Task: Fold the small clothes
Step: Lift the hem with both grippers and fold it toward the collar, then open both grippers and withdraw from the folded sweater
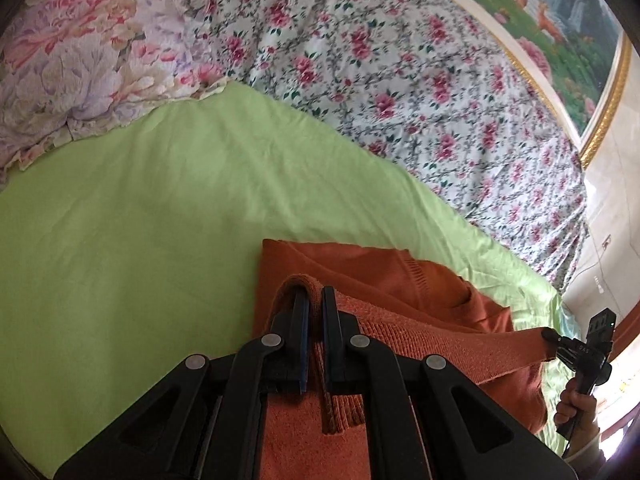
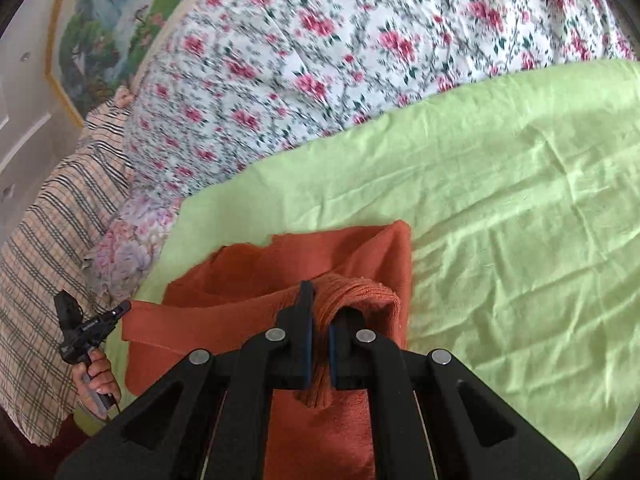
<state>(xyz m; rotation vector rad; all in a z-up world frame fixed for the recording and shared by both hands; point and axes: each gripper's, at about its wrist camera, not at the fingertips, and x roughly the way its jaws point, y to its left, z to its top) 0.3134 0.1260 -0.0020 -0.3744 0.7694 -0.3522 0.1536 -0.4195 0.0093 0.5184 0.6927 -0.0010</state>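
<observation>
An orange knitted garment (image 1: 404, 280) lies on the green sheet (image 1: 140, 208). My left gripper (image 1: 315, 300) is shut on its ribbed edge at the left corner and holds it raised. My right gripper (image 2: 320, 312) is shut on the other corner of the same edge, and the garment (image 2: 280, 272) hangs stretched between the two. In the left wrist view the right gripper (image 1: 560, 342) shows at the far right, pinching the cloth. In the right wrist view the left gripper (image 2: 120, 308) shows at the far left. The garment's lower part is hidden under the grippers.
A white quilt with red flowers (image 1: 400, 72) is bunched behind the green sheet. A pink-and-lilac flowered pillow (image 1: 80, 72) lies at the back left. A checked cloth (image 2: 52, 240) covers the bed's side. A framed landscape picture (image 1: 560, 12) hangs on the wall.
</observation>
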